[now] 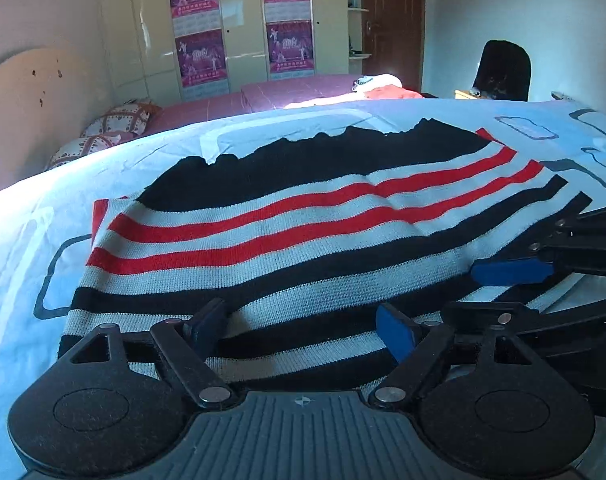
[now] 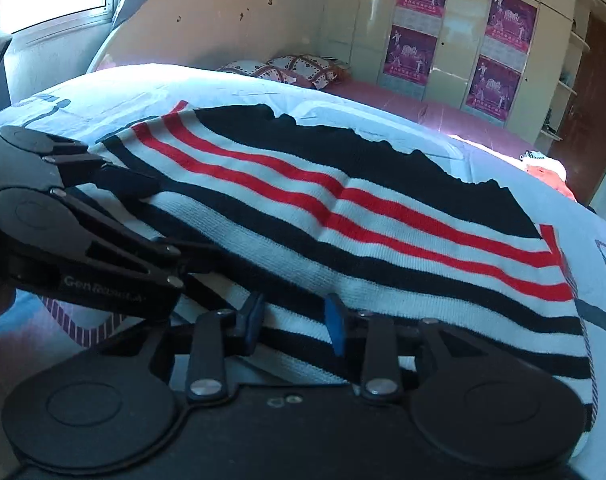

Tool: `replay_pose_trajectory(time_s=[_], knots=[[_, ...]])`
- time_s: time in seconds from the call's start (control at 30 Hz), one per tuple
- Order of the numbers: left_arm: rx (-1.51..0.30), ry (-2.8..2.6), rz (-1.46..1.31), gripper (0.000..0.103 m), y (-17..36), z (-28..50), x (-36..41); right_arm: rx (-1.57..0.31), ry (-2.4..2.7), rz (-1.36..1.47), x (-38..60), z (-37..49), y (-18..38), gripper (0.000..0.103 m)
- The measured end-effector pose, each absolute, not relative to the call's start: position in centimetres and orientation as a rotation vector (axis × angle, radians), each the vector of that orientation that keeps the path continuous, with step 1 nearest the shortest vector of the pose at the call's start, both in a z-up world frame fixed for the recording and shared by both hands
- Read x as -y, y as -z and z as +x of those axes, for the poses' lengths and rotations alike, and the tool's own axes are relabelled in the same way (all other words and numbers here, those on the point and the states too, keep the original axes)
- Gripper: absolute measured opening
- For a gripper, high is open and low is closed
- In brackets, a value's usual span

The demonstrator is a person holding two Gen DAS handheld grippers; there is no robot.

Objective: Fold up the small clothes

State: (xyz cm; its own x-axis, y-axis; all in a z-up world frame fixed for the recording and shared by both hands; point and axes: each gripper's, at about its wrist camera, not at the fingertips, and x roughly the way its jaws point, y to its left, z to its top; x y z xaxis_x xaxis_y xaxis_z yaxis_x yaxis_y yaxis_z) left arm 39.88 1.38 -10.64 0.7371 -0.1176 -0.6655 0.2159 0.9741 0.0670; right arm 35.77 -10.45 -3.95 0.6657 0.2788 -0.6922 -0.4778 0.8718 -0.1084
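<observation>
Ribbed striped knit (image 1: 287,216), seemingly flat

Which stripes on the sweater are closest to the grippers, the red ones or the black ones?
The black stripes are closest: they run along the near edge of the striped sweater, just past both grippers. The red stripes lie farther up, toward the solid black part.

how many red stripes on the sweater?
2 full-length red stripes on the striped sweater: the farther one next to the black band, the nearer one just below it. A short red strip shows at the left edge; more may be hidden underneath.
</observation>
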Motion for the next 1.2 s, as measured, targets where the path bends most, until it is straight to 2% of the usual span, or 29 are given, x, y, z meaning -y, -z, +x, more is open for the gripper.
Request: replay_pose_trajectory(time_s=[0.2,0.37,0.43,0.47,0.5,0.57,0.63,0.67,0.83,0.93,0.97,1.03,1.2], knots=[[-0.717,0.114,0.145,0.081,10.0,38.7,-5.4,-0.711,-0.385,-0.311,13.9,35.6,3.2,0.033],[-0.738,0.107,0.119,0.081,10.5,36.9,-9.5,-0.717,-0.170,-0.350,22.6,34.9,3.9,0.035],[-0.739,0.076,0.100,0.082,10.5,36.4,-10.7,-0.740,-0.170,-0.215,26.5,34.6,3.9,0.034],[-0.754,0.034,0.088,0.092,10.7,36.3,-11.5,-0.738,-0.155,-0.221,27.2,34.5,3.8,0.041],[-0.763,0.011,0.042,0.095,10.9,36.1,-12.6,-0.736,-0.120,-0.264,27.2,34.5,3.9,0.044],[-0.777,-0.004,-0.072,0.097,11.7,35.8,-15.1,-0.746,-0.118,-0.208,27.9,34.6,4.0,0.044],[-0.784,-0.011,-0.056,0.097,11.4,35.8,-15.2,-0.748,-0.120,-0.186,28.2,34.6,4.0,0.043],[-0.784,-0.019,-0.052,0.097,11.0,35.8,-15.0,-0.739,-0.121,-0.191,28.0,34.4,3.7,0.039],[-0.698,-0.040,-0.098,0.096,8.7,35.1,-14.9,-0.632,-0.145,-0.103,28.2,32.6,1.1,0.034],[-0.768,-0.119,-0.113,0.096,10.1,35.9,-16.1,-0.618,-0.173,-0.089,28.2,32.9,1.3,0.016],[-0.813,-0.146,-0.130,0.096,11.1,36.2,-16.7,-0.655,-0.161,-0.100,28.3,33.5,2.0,0.014],[-0.811,-0.146,-0.165,0.097,11.6,36.1,-17.4,-0.776,-0.100,-0.125,28.6,34.9,4.1,0.013],[-0.822,-0.162,-0.124,0.096,11.2,36.1,-16.6,-0.699,-0.125,-0.052,29.2,33.7,2.9,0.013]])
